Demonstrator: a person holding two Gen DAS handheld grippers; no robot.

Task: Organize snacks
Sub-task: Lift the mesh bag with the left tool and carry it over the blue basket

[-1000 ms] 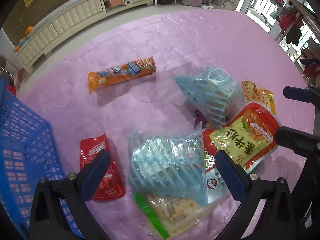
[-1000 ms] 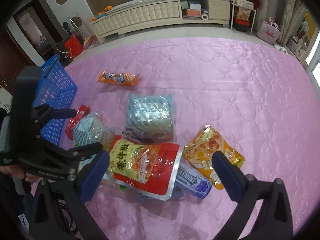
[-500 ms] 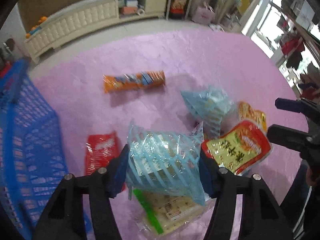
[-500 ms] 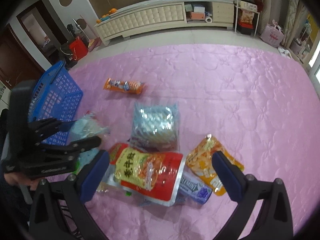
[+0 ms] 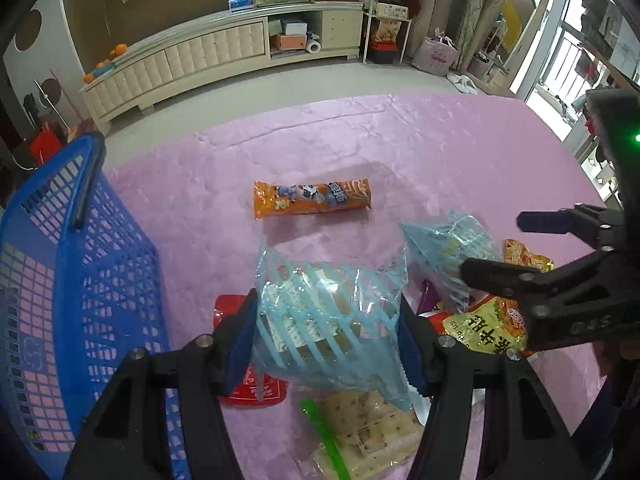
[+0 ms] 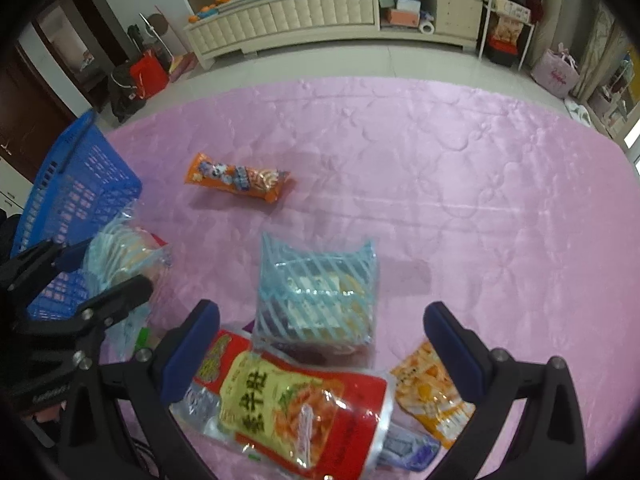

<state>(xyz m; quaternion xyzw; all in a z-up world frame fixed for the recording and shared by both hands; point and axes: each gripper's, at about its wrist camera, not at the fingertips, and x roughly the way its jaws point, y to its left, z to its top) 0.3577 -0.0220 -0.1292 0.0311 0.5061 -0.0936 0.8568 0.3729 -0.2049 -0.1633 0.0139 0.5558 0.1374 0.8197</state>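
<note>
Left gripper (image 5: 326,344) was clenched on a blue-striped clear snack bag (image 5: 324,320), both blue pads pressed into its sides. The bag sat up off the pink quilted cover (image 5: 400,152), above a red packet (image 5: 252,392) and a clear cracker pack with a green strip (image 5: 360,432).

Right gripper (image 6: 320,344) was released, jaws wide, nothing between the pads. It hovered over the pile: a red-and-yellow pouch with Chinese print (image 6: 288,404) directly below it, and a second blue-striped bag (image 6: 320,292) lying flat just beyond. An orange-yellow packet (image 6: 432,396) lay near the right finger, and a purple-labelled wrapper (image 6: 404,448) stuck out from under the pouch.

An orange snack tube (image 5: 312,198) lay alone on the cover, well apart from the pile.

Blue plastic basket (image 5: 80,280) stood at the left edge of the cover, just beside the left gripper; its inside looked bare where visible. From the right wrist view, the basket (image 6: 76,192) sat behind the left gripper and the held bag (image 6: 120,248).

Cream sideboard (image 5: 208,52) ran along the far wall.
</note>
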